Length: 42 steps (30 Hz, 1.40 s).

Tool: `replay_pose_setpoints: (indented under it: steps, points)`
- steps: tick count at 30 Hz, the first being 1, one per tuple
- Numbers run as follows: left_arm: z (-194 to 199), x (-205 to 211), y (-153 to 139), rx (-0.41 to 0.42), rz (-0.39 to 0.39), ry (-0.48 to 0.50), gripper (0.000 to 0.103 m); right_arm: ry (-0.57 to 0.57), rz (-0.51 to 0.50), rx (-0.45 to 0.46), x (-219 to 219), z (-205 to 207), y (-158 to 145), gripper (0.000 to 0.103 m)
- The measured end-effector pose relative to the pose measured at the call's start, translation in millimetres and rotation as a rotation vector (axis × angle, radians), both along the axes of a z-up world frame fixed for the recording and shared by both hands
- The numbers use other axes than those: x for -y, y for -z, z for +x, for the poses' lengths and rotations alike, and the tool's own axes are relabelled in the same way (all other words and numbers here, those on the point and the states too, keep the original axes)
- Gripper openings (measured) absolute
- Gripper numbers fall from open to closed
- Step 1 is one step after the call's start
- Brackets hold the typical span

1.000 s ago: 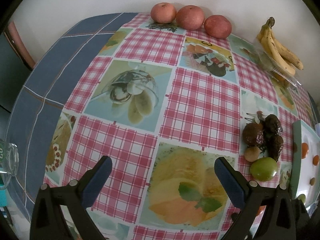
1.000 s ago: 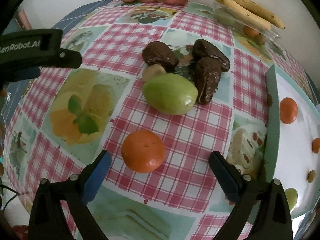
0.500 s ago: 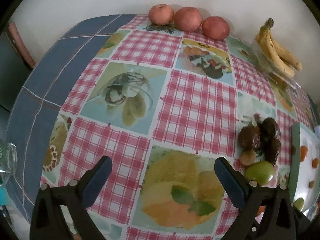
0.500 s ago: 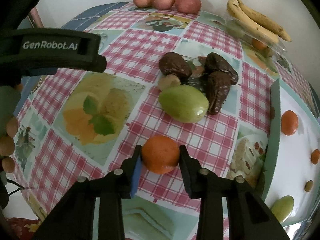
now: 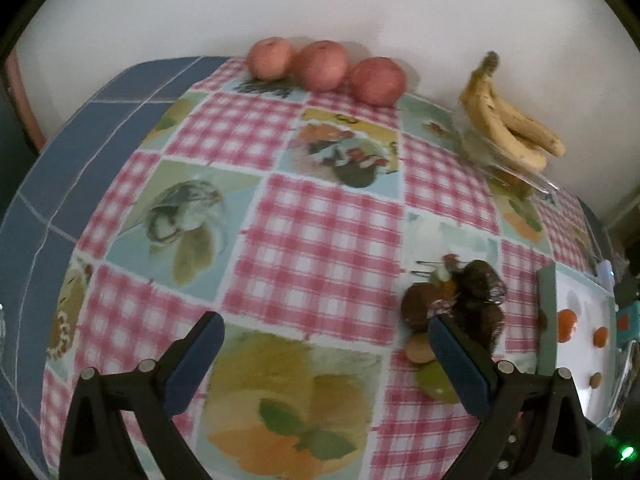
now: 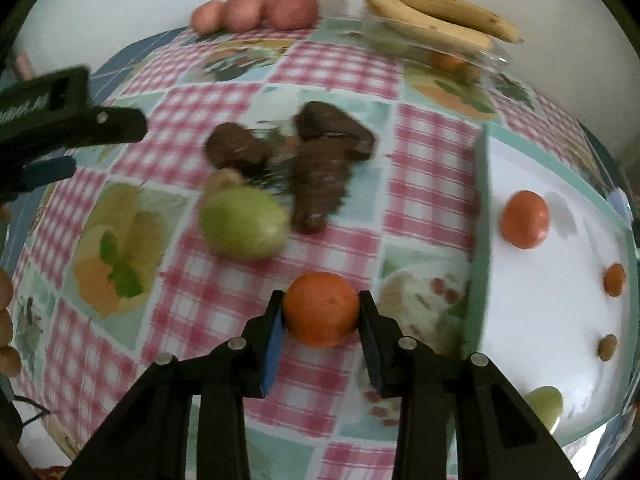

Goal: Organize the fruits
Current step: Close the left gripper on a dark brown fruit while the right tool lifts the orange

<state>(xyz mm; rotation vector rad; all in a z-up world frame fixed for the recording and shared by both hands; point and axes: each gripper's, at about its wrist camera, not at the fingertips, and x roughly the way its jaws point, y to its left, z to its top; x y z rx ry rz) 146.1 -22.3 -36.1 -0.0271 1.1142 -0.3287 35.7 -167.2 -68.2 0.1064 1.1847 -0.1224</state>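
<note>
My right gripper (image 6: 321,312) is shut on a small orange (image 6: 321,309), its blue pads pressing both sides, just above the checked tablecloth. Behind it lie a green fruit (image 6: 243,223), a small tan fruit (image 6: 224,178) and several dark brown fruits (image 6: 320,168). To the right a white tray with a teal rim (image 6: 484,216) holds another orange (image 6: 525,219), smaller fruits and a green one (image 6: 544,402). My left gripper (image 5: 326,344) hangs open over a printed patch of the cloth, nothing between its fingers. The brown fruits (image 5: 476,284) sit beside its right finger.
Three reddish apples (image 5: 320,66) line the back edge by the wall. Bananas (image 5: 512,128) rest on a clear container (image 6: 452,60) at the back right. A plain blue strip of cloth (image 5: 60,184) runs along the table's left side. My left gripper's body (image 6: 68,120) juts in at the left of the right wrist view.
The right gripper's jaws went from wide open around the orange to shut on it, then carried it toward the tray. The left gripper stayed open and drifted toward the brown fruits.
</note>
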Motion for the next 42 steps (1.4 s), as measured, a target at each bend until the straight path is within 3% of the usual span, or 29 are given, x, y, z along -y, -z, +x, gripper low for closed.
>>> replay_pose_setpoints:
  steps: [5,10,19,27,31,36,42]
  points:
    - [-0.7,19.9,-0.6,0.013,-0.027,0.036,0.102,0.087,0.067,0.071,30.8,-4.4,-23.8,0.037]
    - [-0.9,44.6,6.6,0.019,0.003,0.085,0.090,0.175,0.077,0.137,60.4,-13.6,-44.4,0.037]
    - [1.8,69.4,37.1,-0.046,0.048,0.122,0.080,0.232,0.106,0.126,82.4,-23.3,-44.8,0.037]
    - [-4.2,87.1,42.9,0.035,0.171,0.166,0.080,0.233,0.117,0.115,81.9,-20.0,-39.8,0.037]
    - [-1.5,84.1,42.0,0.030,0.160,0.151,0.075,0.248,0.118,0.104,85.9,-20.1,-36.4,0.037]
    - [6.1,75.5,39.8,0.041,0.146,0.126,0.048,0.258,0.117,0.092,86.8,-20.0,-33.7,0.037]
    - [11.8,62.8,38.0,0.016,0.071,0.115,0.048,0.266,0.115,0.093,86.5,-21.0,-34.9,0.037]
